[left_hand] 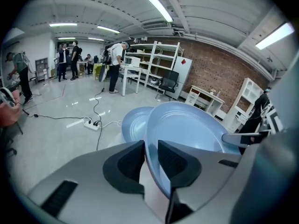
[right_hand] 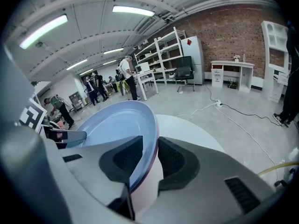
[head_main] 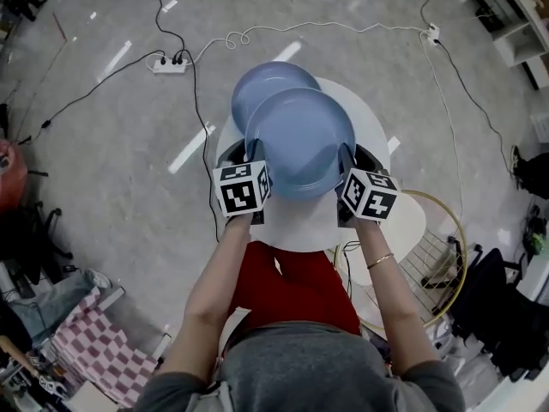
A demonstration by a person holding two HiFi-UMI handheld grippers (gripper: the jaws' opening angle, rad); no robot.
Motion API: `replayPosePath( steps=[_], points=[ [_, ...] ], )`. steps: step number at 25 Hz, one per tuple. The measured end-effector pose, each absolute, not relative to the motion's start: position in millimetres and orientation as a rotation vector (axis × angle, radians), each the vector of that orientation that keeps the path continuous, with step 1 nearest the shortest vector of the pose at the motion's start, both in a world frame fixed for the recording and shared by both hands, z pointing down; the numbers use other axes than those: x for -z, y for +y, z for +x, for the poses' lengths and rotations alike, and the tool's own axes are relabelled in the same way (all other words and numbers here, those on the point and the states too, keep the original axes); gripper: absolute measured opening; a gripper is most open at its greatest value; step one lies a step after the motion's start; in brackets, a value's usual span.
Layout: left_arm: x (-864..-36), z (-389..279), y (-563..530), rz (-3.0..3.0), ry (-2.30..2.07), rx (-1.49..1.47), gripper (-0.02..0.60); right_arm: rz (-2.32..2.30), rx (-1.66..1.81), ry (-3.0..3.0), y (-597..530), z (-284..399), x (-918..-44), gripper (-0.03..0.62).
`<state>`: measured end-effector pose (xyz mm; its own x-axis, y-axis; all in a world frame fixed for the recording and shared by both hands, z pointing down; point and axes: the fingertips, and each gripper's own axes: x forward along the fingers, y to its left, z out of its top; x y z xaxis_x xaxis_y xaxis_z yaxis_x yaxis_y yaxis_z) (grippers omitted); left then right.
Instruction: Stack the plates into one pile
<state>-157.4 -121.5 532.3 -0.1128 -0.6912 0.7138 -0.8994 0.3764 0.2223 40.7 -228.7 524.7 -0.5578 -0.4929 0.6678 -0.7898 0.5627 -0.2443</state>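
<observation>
- Forearms (head_main: 219, 269) (bare, one bracelet at the right wrist): lower centre of the head view, above a red garment (head_main: 296, 286).
- Checked cloth (head_main: 99, 350): lower left of the head view, on the floor.
- Left gripper (head_main: 252, 150) (left_hand: 150, 161): at the left rim of the near plate. Its pads are clamped on that rim, one above and one beneath.
- Right gripper (head_main: 346, 154) (right_hand: 149, 160): at the opposite, right rim of the same plate. Its pads are closed on the edge in the same way.
- Near plate (head_main: 300, 140) (left_hand: 187, 129) (right_hand: 112, 125): blue, round, held between the two grippers at mid-frame in the head view, over the table.
- Far plate (head_main: 262, 84) (left_hand: 133, 125): blue, same kind, lying on the table just beyond. The near plate overlaps its lower right part (whether the two touch cannot be told).
- Table (head_main: 373, 123) (right_hand: 187, 129): white, round, centre of the head view.
- Power strip (head_main: 169, 64) (left_hand: 91, 123): upper left on the grey floor, with black and white cables running from it.
- Shelving (left_hand: 156, 62) and brick wall (left_hand: 215, 69): upper centre and right of the left gripper view.
- People (left_hand: 70, 59): standing at the far left of that view (small, no detail).
</observation>
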Motion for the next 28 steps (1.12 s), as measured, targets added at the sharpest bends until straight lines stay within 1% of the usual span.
replayPosePath(
  steps=[6,12,20,28],
  points=[
    [-536.0,-200.0,-125.3,1.309,-1.932,-0.302,0.096,0.949,-0.67,-2.297,-246.6,-10.3,-523.6,0.115],
    [-541.1,-233.8,-140.8,1.281,-1.969,-0.291,0.096,0.902,-0.612,-2.298,-262.5,-44.0,-532.4,0.115],
    [-551.8,-253.3,-166.0,1.28,-1.982,-0.324,0.095,0.877,-0.561,-2.268,-283.7,-60.5,-550.2,0.115],
    [-569.9,-258.8,-172.3,1.279,-1.982,-0.388,0.097,0.876,-0.545,-2.244,-291.0,-67.0,-568.6,0.115]
  ],
)
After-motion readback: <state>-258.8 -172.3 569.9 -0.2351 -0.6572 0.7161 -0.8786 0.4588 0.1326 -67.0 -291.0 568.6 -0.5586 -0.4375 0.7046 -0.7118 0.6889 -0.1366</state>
